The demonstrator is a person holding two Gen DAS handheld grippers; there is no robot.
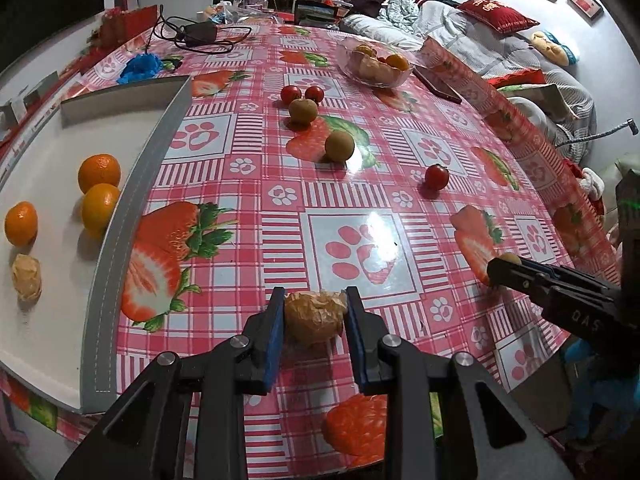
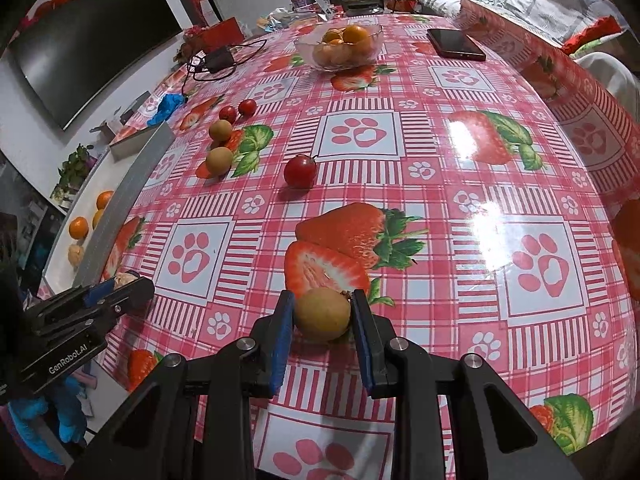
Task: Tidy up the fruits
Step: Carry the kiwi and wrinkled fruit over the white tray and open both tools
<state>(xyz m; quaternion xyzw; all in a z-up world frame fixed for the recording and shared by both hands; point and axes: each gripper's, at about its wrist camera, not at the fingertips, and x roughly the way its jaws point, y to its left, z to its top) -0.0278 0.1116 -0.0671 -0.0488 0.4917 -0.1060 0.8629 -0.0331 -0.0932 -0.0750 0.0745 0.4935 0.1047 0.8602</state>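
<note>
My left gripper (image 1: 314, 312) is shut on a peeled orange wrapped in plastic (image 1: 314, 318), low over the table near its front. My right gripper (image 2: 323, 314) is shut on a brown round fruit (image 2: 323, 314); it also shows in the left wrist view (image 1: 510, 258). On the table lie two more brown fruits (image 1: 339, 146) (image 1: 303, 111) and three cherry tomatoes (image 1: 437, 176) (image 1: 291, 94) (image 1: 314, 93). The white tray (image 1: 132, 184) at the left holds three oranges (image 1: 99, 173) (image 1: 100, 205) (image 1: 21, 223) and a wrapped peeled orange (image 1: 26, 277).
A glass bowl (image 1: 374, 65) of oranges stands at the far side, with a phone (image 1: 437, 85) beside it. A charger with cables (image 1: 198, 34) and a blue cloth (image 1: 141, 66) lie at the far left. The table's right edge drops off toward a sofa.
</note>
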